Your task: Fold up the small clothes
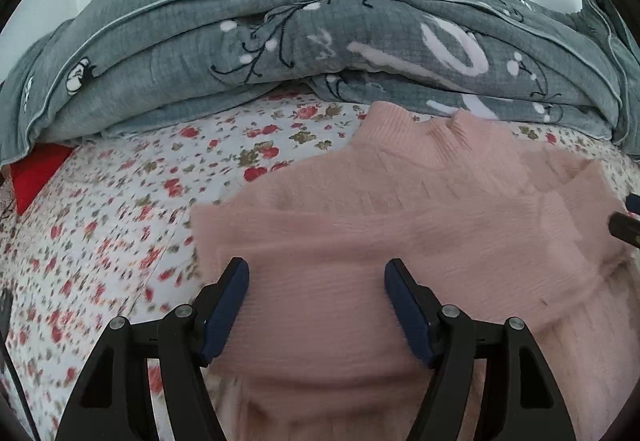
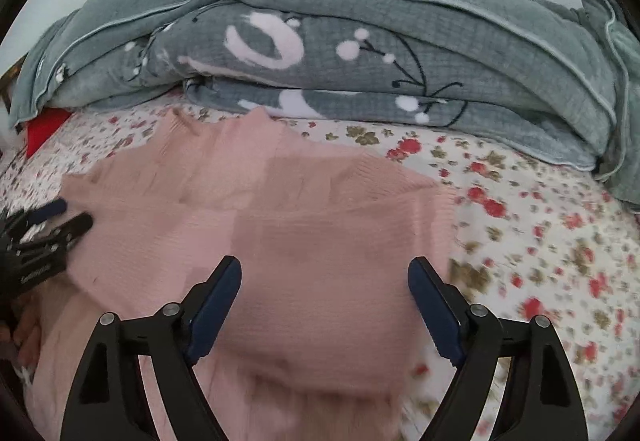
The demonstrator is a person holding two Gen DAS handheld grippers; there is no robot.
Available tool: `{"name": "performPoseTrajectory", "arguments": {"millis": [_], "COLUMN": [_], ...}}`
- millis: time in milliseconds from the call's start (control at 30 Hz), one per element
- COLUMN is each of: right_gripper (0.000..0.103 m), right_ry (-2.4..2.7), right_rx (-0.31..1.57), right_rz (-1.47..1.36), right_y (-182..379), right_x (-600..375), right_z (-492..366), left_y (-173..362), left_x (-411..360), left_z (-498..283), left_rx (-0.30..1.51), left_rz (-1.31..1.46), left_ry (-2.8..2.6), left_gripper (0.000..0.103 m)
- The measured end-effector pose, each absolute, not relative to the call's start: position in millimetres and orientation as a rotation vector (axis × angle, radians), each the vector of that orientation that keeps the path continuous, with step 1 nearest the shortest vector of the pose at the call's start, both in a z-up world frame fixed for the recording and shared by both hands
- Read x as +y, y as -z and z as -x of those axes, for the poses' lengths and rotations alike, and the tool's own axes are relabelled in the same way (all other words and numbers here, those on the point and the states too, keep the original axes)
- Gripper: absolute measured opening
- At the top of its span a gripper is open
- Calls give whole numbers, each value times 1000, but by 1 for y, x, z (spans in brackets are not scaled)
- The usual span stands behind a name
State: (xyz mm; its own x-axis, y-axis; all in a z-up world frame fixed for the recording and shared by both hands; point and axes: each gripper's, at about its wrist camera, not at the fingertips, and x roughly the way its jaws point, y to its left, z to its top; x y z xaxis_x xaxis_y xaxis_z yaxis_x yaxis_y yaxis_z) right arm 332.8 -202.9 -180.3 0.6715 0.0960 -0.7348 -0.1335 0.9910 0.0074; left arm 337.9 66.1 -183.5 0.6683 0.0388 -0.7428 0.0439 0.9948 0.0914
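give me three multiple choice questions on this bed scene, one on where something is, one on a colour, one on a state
1. Where does the folded grey quilted blanket lie?
A. beyond the sweater's collar
B. under the sweater
C. between the left gripper's fingers

2. What colour is the fuzzy knit sweater spread on the white floral bedsheet?
A. navy
B. pale pink
C. green

3. How do the jaws of the right gripper stand?
A. clamped on the blanket
C. shut with nothing between them
B. apart, over the sweater

Answers:
1 A: in both wrist views the blanket is piled past the ribbed collar, at the far side of the bed.
2 B: the knit is pale pink in both views.
3 B: its blue-padded fingers stand wide apart with pink knit showing between them; the left gripper stands apart likewise.
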Motion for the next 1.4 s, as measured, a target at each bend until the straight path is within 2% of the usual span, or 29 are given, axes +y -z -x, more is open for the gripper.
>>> {"name": "performPoseTrajectory", "arguments": {"millis": [133,267,333,367,433,767,933,1067,1167,1267,1333,1367,1400], "right_gripper": [84,84,75,68,65,65,65,65,63,63,59,49,30], "right_ry": [-154,-207,-182,-163,-133,-59,-143,-190,-175,-184,-181,-185,-186], "right_rx": [820,874,898,899,842,767,719,755,802,819,810,805,804], "right_rz": [19,-17,30,51,69,40,-31,-38,-49,-106,-96,-91,-91], "right_y": [168,187,203,209,215,201,200,213,229,240,240,238,237], "right_x": [-217,-228,-230,-231,-238,-253,-250,-238,-233,-235,-233,-232,-232], "right_z": [-280,-221,-192,-183,-154,-61,-17,-10,-15,-19,-20,-20,-21], "left_y": [166,170,178,183,195,196,202,216,225,228,227,226,225], "left_x": [71,74,75,76,78,116,106,84,81,90,99,103,106], "left_z": [-294,-247,-222,-208,-183,-74,-33,-21,-21,-27,-33,-35,-36], "left_rx": [829,858,871,883,908,887,902,912,938,937,951,957,960], "left_rz": [6,57,59,58,44,45,72,-41,-5,80,147,177,201], "left_ry": [83,141,152,157,161,158,271,230,232,196,173,172,173], "left_gripper": [66,66,66,66,66,67,68,68,66,47,19,11,8]}}
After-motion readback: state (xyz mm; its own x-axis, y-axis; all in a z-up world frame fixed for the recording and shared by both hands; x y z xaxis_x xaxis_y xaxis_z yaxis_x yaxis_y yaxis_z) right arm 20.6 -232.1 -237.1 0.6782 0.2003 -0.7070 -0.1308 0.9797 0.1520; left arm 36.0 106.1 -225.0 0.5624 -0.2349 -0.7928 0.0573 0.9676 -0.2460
